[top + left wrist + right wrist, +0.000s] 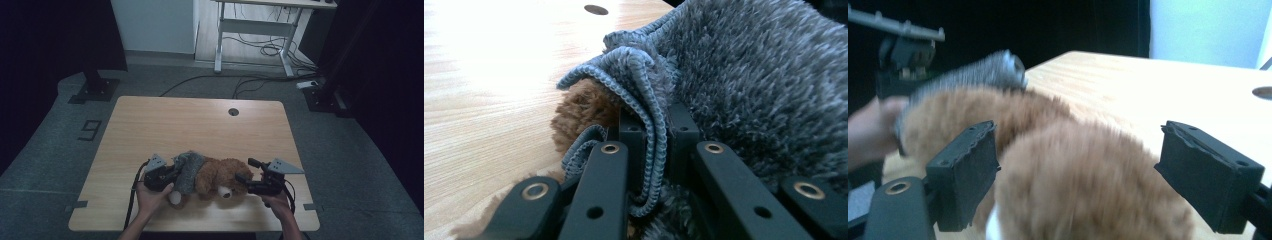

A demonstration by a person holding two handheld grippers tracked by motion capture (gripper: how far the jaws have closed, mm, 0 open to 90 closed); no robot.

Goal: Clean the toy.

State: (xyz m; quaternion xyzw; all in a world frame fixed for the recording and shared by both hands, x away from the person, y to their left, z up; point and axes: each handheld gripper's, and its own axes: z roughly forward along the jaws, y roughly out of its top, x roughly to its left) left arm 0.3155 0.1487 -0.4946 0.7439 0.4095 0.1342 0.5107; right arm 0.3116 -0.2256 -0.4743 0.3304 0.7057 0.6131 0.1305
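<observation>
Left gripper (172, 176) is pinched tight on the stitched hem of a grey fleece garment (189, 170), the fold caught between its black jaws; right gripper (244, 171) stands wide apart, nothing pressed between its pads, the bear's brown fur sitting in the gap without being squeezed. A brown teddy bear (220, 177) lies on its side at the near middle of the tabletop (200, 125), the grey fleece wrapped round its left end, one gripper at each end. Pale wood grain runs across the tabletop, with a round cable hole (233, 111) near the far edge. Grey carpet (45, 150) surrounds it, dark curtains hang on both sides, and a white desk frame (260, 30) with loose cables stands behind.
</observation>
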